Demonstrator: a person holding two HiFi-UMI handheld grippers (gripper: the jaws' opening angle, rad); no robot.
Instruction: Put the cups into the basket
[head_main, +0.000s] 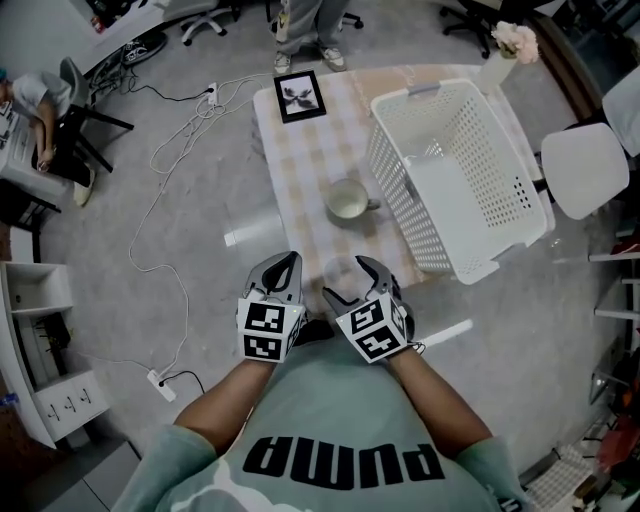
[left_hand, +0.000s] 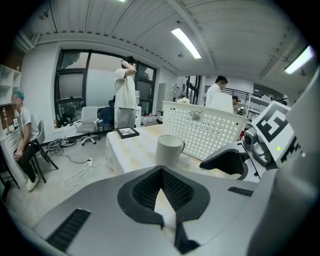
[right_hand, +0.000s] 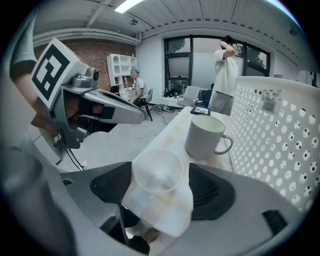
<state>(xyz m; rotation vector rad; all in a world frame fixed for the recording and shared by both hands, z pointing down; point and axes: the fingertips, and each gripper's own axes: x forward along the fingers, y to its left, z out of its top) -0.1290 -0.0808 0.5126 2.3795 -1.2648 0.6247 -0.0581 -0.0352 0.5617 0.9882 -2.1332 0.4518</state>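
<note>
A clear plastic cup (head_main: 340, 272) (right_hand: 157, 172) stands near the table's front edge. My right gripper (head_main: 350, 282) (right_hand: 160, 186) is open around it, one pad on each side with a narrow gap to the cup's wall. A white mug (head_main: 347, 200) (left_hand: 169, 150) (right_hand: 205, 135) stands upright mid-table, beyond both grippers, handle towards the basket. The white perforated basket (head_main: 400, 180) (left_hand: 200, 130) (right_hand: 280, 140) stands at the table's right, with nothing visible in it. My left gripper (head_main: 288, 263) (left_hand: 161, 175) is shut and holds nothing, just left of the clear cup.
The table (head_main: 300, 160) has a checked cloth. A framed picture (head_main: 300, 97) (left_hand: 127, 132) lies at its far left corner and a flower vase (head_main: 505, 50) at the far right. A person's legs (head_main: 310, 30) stand behind the table. A chair (head_main: 585, 170) is right of the basket, cables (head_main: 170, 160) on the floor to the left.
</note>
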